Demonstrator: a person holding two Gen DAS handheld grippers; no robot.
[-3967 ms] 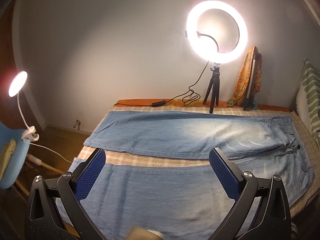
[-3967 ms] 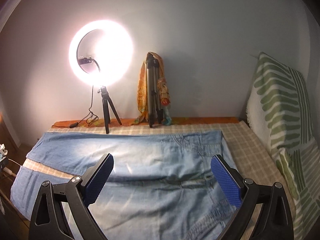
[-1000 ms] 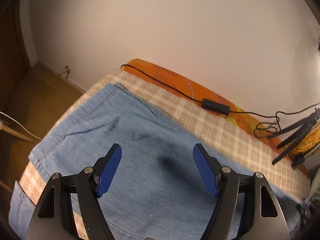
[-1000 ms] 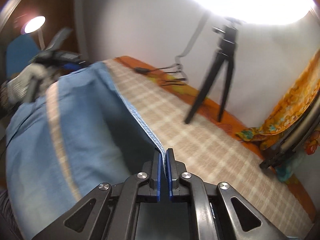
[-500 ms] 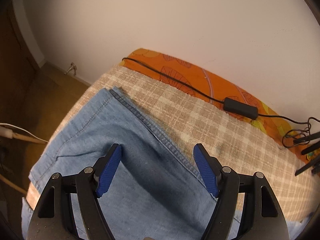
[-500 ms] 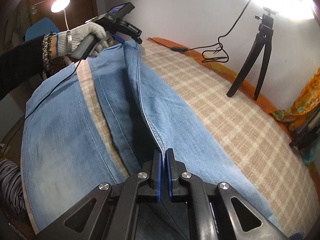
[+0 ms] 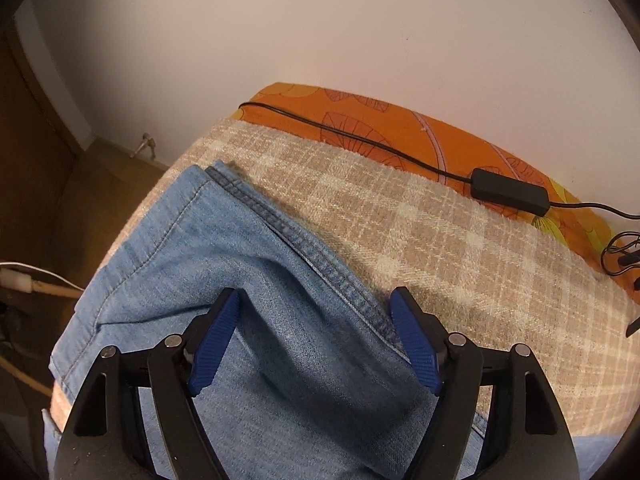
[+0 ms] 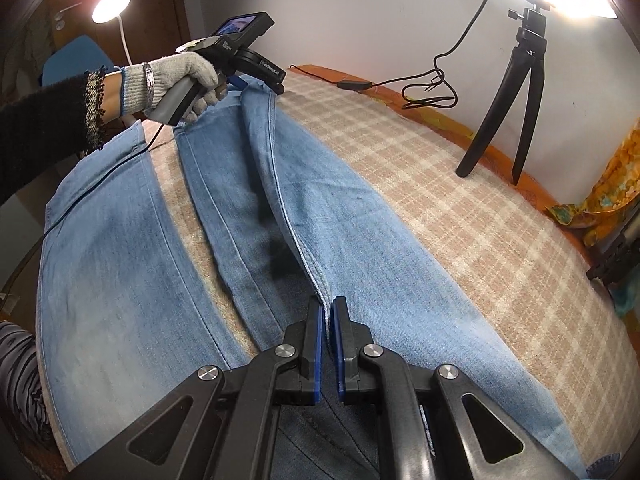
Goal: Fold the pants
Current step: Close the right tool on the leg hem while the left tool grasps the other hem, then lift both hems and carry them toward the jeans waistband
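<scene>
Two grippers work one pair of jeans (image 8: 360, 216), which lies lengthwise on the bed (image 8: 460, 200), its legs running away from the right gripper toward the far foot end where the left hand (image 8: 176, 80) is. The far leg is raised into a ridge along its outer seam, part-way over toward the near leg (image 8: 108, 232), with a strip of checked blanket (image 7: 440, 232) showing between the two.

The denim looks soft and limp but fairly heavy: it sags between the two holds instead of staying flat, and I judge it will drag on the rough blanket, not slide. The stitched side seam and the hem (image 7: 160, 232) are the thickest, firmest parts, so they are the best places to pinch; a hold on a single flat layer would likely slip or bunch.

The right gripper (image 8: 328, 344) is closed tight on that seam edge, the cloth rising out from between its blue pads, so it has the jeans firmly.

The left gripper (image 7: 316, 344) stands wide, near the hem end of the same leg. Its pads straddle the raised fold and seam; the cloth bulges up between them, yet the pads do not look pressed onto it, so I read this as no grip so far. Beyond the jeans from it lies a black cable (image 7: 360, 136) with an inline box on the orange sheet (image 7: 400, 128), well apart from the denim
</scene>
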